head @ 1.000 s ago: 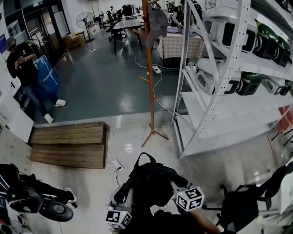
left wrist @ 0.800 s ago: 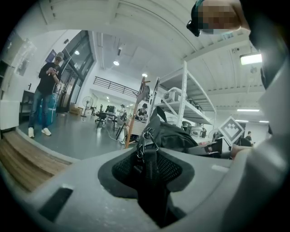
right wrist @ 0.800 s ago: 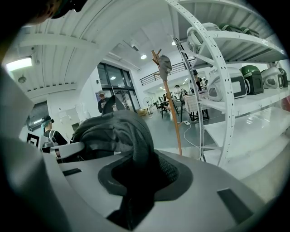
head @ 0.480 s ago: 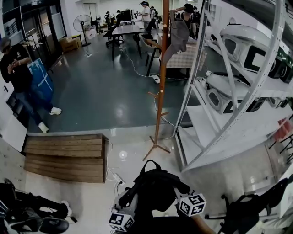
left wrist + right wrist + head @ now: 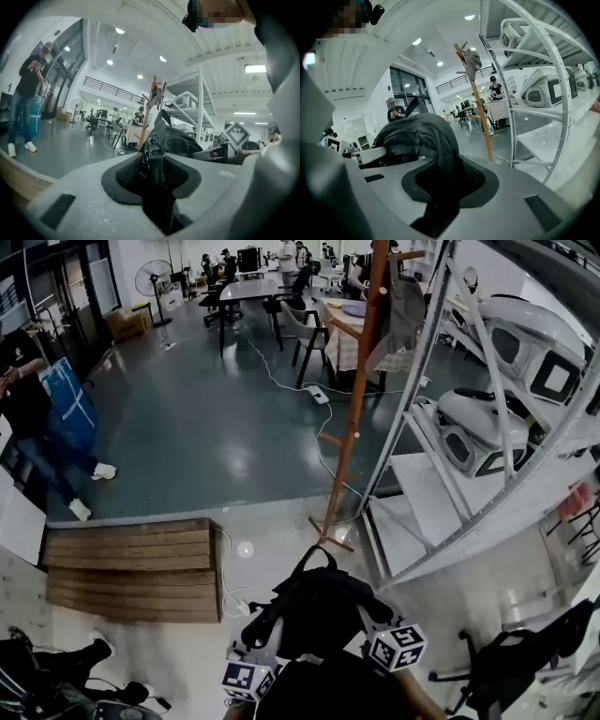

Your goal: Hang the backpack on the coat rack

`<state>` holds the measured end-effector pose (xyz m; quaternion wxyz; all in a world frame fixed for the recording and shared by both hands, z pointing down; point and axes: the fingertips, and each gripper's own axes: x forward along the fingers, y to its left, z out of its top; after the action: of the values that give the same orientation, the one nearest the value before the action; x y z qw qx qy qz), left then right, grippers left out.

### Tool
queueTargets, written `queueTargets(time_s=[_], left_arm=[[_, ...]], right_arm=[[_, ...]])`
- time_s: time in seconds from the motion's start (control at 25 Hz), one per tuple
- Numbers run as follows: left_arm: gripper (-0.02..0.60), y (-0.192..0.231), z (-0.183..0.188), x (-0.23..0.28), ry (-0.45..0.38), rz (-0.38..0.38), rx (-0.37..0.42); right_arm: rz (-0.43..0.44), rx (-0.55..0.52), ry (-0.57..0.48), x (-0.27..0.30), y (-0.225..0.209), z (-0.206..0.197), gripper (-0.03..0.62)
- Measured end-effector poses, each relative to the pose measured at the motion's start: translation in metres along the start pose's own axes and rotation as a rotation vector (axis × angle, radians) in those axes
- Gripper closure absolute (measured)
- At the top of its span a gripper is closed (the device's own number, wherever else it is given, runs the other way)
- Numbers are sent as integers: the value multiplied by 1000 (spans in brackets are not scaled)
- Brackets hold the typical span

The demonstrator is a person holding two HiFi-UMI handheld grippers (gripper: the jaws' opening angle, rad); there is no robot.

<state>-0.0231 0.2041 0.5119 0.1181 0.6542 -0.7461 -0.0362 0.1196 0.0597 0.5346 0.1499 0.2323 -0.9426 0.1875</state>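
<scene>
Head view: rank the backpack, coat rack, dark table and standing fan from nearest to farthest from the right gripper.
1. backpack, gripped by the right gripper, bottom centre.
2. coat rack, just ahead, right of centre.
3. dark table (back centre) and standing fan (back left): too close to call.

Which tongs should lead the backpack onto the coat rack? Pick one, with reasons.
Right, probably. Both tongs grip the black fabric backpack, but the tall wooden coat rack stands ahead, nearer the right tongs, its pole clear in the right gripper view. The backpack hides its lower part from the left tongs.
</scene>
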Motion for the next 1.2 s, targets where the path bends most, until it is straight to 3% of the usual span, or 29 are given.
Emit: queueTargets(time_s=[0.32,0.48,0.76,1.0,1.2], left_arm=[[463,50,14,30,63,16,-39],[463,66,10,58,34,15,-50],[463,83,3,104,62,35,-60],[463,96,10,142,28,81,-78],[463,103,19,172,45,75,-57]], right_arm=[[-8,-9,20,52,10,21,508],[3,-4,40,78,-4,27,508],[42,9,62,118,-34,40,508],[71,2,64,143,-54,56,507],[63,16,52,158,-68,70,507]])
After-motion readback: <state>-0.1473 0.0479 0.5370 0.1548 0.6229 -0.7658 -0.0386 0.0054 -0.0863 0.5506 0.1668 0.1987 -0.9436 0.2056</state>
